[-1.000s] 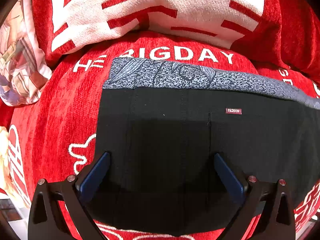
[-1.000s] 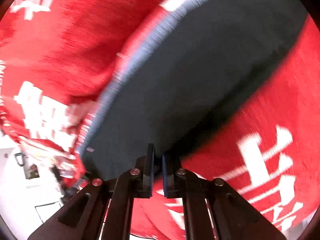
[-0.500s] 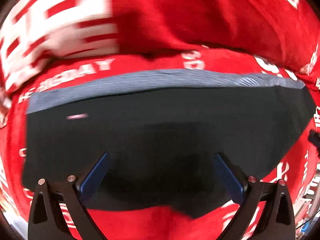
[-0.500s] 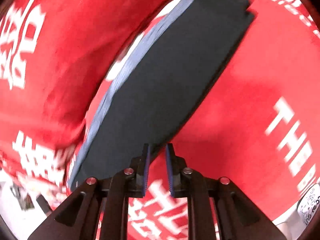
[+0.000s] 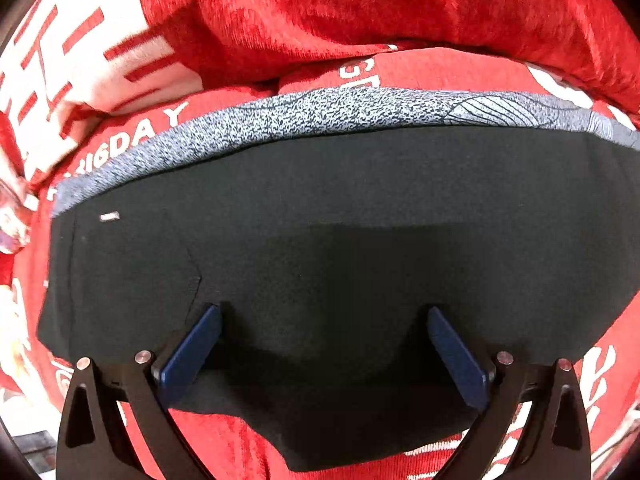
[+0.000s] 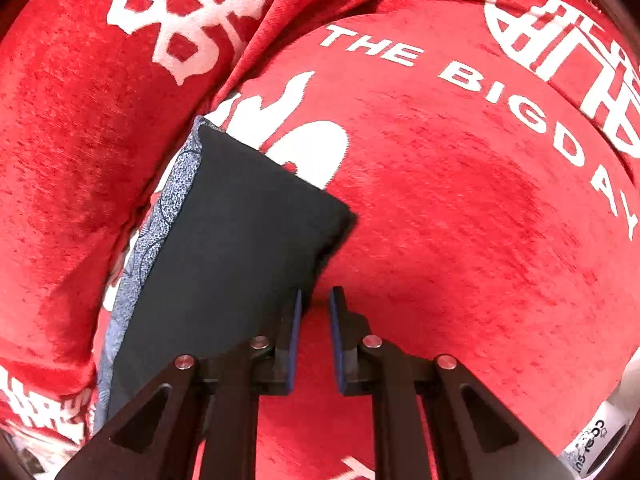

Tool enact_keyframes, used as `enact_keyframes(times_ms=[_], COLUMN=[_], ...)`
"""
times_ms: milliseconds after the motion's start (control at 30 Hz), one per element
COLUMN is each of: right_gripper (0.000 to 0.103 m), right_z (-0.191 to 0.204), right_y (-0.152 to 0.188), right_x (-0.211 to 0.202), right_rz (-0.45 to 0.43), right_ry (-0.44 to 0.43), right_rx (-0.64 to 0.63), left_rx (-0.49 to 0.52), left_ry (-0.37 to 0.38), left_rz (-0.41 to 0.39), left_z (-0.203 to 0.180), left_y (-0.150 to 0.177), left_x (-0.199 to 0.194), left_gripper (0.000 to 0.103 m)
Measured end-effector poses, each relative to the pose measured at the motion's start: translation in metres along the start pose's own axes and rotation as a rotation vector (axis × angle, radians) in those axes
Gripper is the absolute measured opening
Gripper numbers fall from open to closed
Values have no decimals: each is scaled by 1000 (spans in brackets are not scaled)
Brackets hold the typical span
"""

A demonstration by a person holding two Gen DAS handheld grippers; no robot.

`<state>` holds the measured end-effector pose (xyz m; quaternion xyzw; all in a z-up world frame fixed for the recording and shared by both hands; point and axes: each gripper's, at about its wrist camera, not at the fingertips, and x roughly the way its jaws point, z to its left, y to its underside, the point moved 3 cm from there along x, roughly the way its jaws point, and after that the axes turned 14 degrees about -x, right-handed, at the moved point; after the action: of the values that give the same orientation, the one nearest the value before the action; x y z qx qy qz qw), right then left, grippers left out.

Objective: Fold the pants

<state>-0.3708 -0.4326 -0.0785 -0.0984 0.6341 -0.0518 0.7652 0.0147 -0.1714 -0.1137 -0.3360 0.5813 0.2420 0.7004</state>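
The folded black pants with a grey patterned waistband lie flat on a red sofa cover. My left gripper is wide open and hovers low over the near edge of the pants, holding nothing. In the right wrist view the pants lie to the left. My right gripper stands just off their right edge, jaws slightly parted with only red fabric between them.
The red cover with white lettering spreads to the right of the pants. A red back cushion rises behind the waistband. A white-and-red patterned cushion sits at the far left. A white labelled object lies at the lower right edge.
My right gripper has let go of the pants' edge, opened slightly and drawn back to the right. The left gripper has swung right along the pants, then settled, staying open.
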Motion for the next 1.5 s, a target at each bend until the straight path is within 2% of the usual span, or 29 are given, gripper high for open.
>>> enact_keyframes(times_ms=[67,167,267,333,367,433,467,500,633,800,967,1067,1167,1333,1500], right_gripper=[15,17,17,17,20,34,46,52,54,59,65,68,75,78,78], right_z=[-16,-27,-19,-5,0,11,15,21,38,45,49,52,57,64,64], right_y=[-2,-2,2,13,20,38,46,60,106,162,192,202,207,210,211], right_x=[-13,-29,-34,-39,-43,-53,-58,-67,-87,-108,-123,-132,-141,-153,-163], right_rz=[2,-22,17,39,52,70,75,76,93,120,122,125,136,140,128], right_ry=[88,24,-9,-61,-93,-151,-168,-183,-201,-209,-206,-209,-220,-200,-256], right_rx=[-35,-24,-119,-131,-124,-106,-105,-110,-138,-111,-77,-59,-51,-60,-17], left_rx=[9,8,23,49,67,91,110,125,167,229,306,326,343,363,338], left_ry=[-30,-51,-89,-114,-106,-80,-68,-64,-3,34,67,102,126,161,196], left_rz=[-13,-14,1,17,21,10,8,11,33,54,32,29,28,4,3], left_z=[-8,-11,-14,-16,-18,-20,-20,-21,-22,-20,-20,-20,-21,-25,-25], left_y=[-1,0,-4,-2,-1,2,6,9,28,54,77,86,92,100,101], left_x=[-1,-3,-5,-10,-14,-24,-29,-34,-60,-86,-111,-124,-135,-151,-163], left_gripper=[103,103,103,103,103,103,103,103,103,103,103,103,103,103,103])
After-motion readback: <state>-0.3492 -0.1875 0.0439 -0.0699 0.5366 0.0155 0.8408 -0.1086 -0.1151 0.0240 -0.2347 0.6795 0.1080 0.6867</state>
